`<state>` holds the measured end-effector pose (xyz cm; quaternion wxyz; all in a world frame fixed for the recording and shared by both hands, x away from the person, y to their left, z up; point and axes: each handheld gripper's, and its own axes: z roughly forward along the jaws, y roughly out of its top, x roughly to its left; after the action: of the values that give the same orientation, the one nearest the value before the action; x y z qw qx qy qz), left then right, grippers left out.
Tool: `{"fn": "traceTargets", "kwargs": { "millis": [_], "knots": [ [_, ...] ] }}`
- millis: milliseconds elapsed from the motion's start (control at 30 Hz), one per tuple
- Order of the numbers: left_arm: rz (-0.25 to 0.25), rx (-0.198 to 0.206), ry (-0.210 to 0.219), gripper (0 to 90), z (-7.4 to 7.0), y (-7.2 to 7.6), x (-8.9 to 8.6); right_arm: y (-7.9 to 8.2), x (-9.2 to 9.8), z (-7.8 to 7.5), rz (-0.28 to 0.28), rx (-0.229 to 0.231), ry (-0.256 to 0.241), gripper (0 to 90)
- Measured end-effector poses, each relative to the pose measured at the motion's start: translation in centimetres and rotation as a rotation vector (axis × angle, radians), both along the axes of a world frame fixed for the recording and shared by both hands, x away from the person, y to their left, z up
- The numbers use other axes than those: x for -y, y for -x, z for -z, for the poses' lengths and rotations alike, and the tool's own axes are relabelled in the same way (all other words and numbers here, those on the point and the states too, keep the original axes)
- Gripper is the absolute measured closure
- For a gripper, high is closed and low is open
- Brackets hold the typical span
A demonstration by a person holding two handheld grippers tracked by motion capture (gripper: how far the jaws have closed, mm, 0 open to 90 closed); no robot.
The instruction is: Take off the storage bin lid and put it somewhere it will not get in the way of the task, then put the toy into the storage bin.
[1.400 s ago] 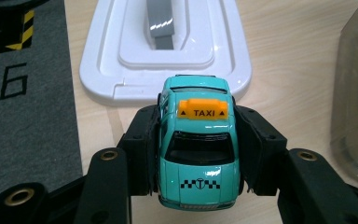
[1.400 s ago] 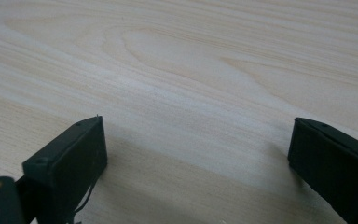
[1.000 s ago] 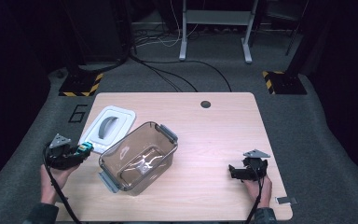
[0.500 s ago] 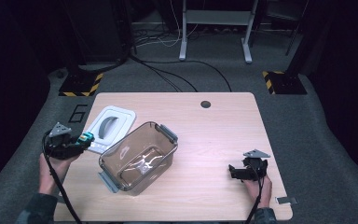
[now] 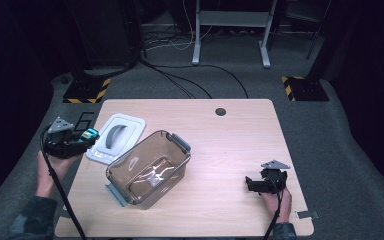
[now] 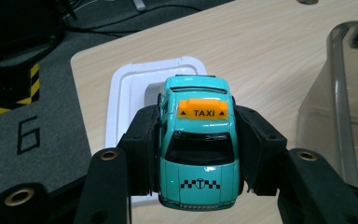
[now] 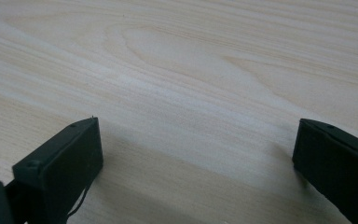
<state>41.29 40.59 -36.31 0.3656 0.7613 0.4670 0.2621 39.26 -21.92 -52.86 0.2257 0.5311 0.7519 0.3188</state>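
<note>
A teal toy taxi point(image 6: 198, 140) with an orange TAXI sign sits clamped between the two jaws of my left gripper point(image 6: 198, 161). From above, the taxi point(image 5: 88, 135) and the left gripper point(image 5: 82, 142) hang at the table's left edge, beside the white lid point(image 5: 116, 137). A clear plastic container point(image 5: 147, 167) with grey latches stands open in the middle left of the table, holding a small crumpled clear item. My right gripper point(image 5: 252, 184) rests low over the wood at the right front, jaws wide apart and empty point(image 7: 196, 154).
The wooden table point(image 5: 230, 140) has a dark round hole point(image 5: 221, 111) near its far edge. Grey carpet with a painted 6 point(image 6: 28, 135) lies to the left. Cables and desk legs stand beyond the table.
My left gripper has lifted and drifted away from the container toward the table's left edge, carrying the taxi. The right gripper has stayed put.
</note>
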Motion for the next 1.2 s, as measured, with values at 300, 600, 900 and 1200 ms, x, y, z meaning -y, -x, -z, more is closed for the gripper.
{"fn": "traceTargets", "kwargs": {
  "millis": [300,600,900,1200],
  "knots": [
    [0.029,0.020,-0.022,52.6,-1.9,-0.4,1.0,0.0,0.0,0.0,0.001,0.000,0.000,1.1],
    [0.065,0.036,-0.041,52.6,-3.6,-0.9,2.4,0.0,0.0,0.0,0.001,0.001,-0.002,1.2],
    [0.099,0.045,-0.049,52.7,-4.7,-1.1,3.6,0.0,0.0,0.0,0.001,0.002,-0.003,1.4],
    [0.153,0.051,-0.048,52.6,-6.2,-1.4,5.3,0.0,0.0,0.0,0.004,-0.001,-0.003,1.5]
  ]
}}
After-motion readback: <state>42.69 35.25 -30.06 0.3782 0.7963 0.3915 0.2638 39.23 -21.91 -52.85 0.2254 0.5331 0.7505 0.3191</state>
